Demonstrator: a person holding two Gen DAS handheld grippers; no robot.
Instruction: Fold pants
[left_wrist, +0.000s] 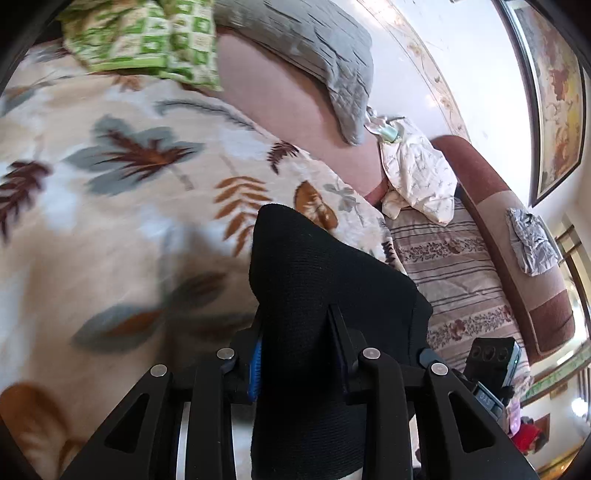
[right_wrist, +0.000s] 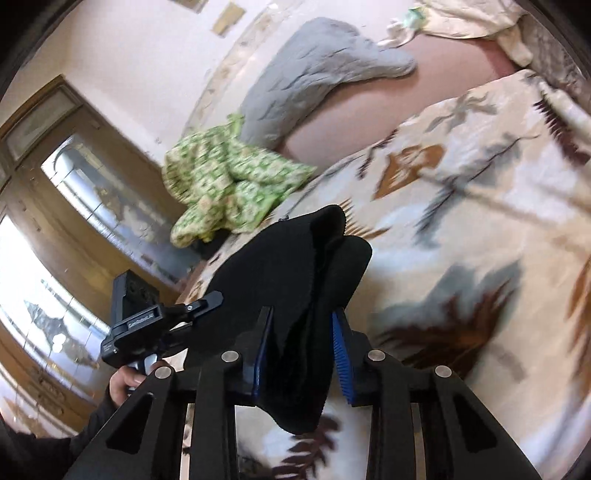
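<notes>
The black pants (left_wrist: 314, 280) are lifted above the bed. My left gripper (left_wrist: 297, 332) is shut on the black pants, whose fabric bulges up between the fingers and hangs down past them. My right gripper (right_wrist: 303, 325) is shut on another part of the black pants (right_wrist: 295, 266), with folds bunched between its blue pads (right_wrist: 338, 343). The other gripper (right_wrist: 136, 317) shows at the left of the right wrist view, held in a hand. How much of the pants hangs below is hidden.
A leaf-patterned bedspread (left_wrist: 110, 192) covers the bed below. A green checked cloth (left_wrist: 147, 37), a grey pillow (left_wrist: 314, 55) and a white printed cloth (left_wrist: 417, 173) lie near the headboard. A striped sheet (left_wrist: 454, 273) and brown sofa back (left_wrist: 517, 229) lie right. A wooden door (right_wrist: 74, 184) stands left.
</notes>
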